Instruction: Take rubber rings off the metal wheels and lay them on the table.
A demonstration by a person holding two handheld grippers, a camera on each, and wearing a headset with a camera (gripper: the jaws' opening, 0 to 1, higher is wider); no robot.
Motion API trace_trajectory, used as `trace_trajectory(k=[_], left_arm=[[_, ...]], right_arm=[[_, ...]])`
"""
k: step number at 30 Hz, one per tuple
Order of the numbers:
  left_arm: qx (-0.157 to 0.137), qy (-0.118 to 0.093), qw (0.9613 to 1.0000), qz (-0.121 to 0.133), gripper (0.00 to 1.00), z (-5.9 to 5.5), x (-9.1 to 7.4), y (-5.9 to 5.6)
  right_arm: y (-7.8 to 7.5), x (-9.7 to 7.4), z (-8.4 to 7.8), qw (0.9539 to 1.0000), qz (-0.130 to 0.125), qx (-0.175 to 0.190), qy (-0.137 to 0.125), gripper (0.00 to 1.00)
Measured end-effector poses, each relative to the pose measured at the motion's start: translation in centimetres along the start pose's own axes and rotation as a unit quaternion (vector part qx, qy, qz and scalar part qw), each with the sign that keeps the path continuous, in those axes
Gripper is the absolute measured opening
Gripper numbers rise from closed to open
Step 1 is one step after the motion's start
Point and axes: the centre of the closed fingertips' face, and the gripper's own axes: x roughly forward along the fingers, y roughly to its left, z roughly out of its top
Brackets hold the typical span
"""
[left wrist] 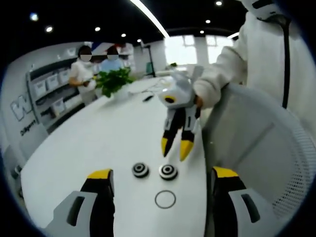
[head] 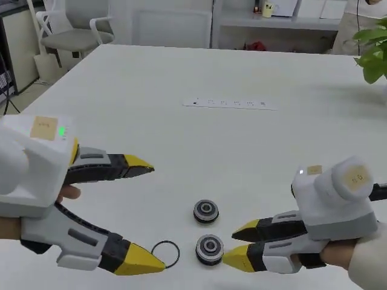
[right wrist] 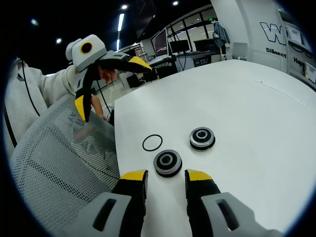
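Two small metal wheels with dark rubber rims lie near the table's front edge: a far wheel point(head: 206, 211) point(left wrist: 140, 170) point(right wrist: 202, 138) and a near wheel point(head: 210, 249) point(left wrist: 168, 171) point(right wrist: 167, 163). A loose black rubber ring point(head: 165, 254) point(left wrist: 165, 199) point(right wrist: 152, 142) lies flat on the table, left of the near wheel. My left gripper point(head: 147, 214) point(left wrist: 162, 172) point(right wrist: 111, 85) is wide open above the ring's area and holds nothing. My right gripper point(head: 233, 244) point(left wrist: 176, 148) point(right wrist: 166, 174) is open by a narrow gap, its tips just right of the near wheel, with nothing between them.
A white power strip point(head: 230, 104) lies mid-table. A green plant point(head: 372, 54) point(left wrist: 112, 80) stands at the far right edge. An office chair point(head: 72, 30) is beyond the far left corner. A mesh chair back point(right wrist: 64, 158) is close behind the front edge. Two people stand beyond the plant.
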Motion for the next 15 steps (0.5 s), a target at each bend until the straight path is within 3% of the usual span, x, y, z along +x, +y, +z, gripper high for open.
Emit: trace_trajectory(k=[5, 9, 15], left_arm=[[-0.006, -0.008, 0.9999, -0.01, 0.8, 0.2, 1.8, 0.3], [-0.023, -0.027, 0.9993, -0.008, 0.76, 0.7, 3.5, 0.8], [-0.019, -0.025, 0.9994, -0.012, 0.72, 0.3, 5.6, 0.8]], right_arm=[[0.4, 0.5, -0.5, 0.9999, 0.006, -0.003, 0.009, 0.27], [0.5, 0.8, -0.8, 0.9998, 0.009, -0.007, 0.015, 0.27], [0.3, 1.4, -1.0, 0.9996, 0.009, -0.012, 0.022, 0.27]])
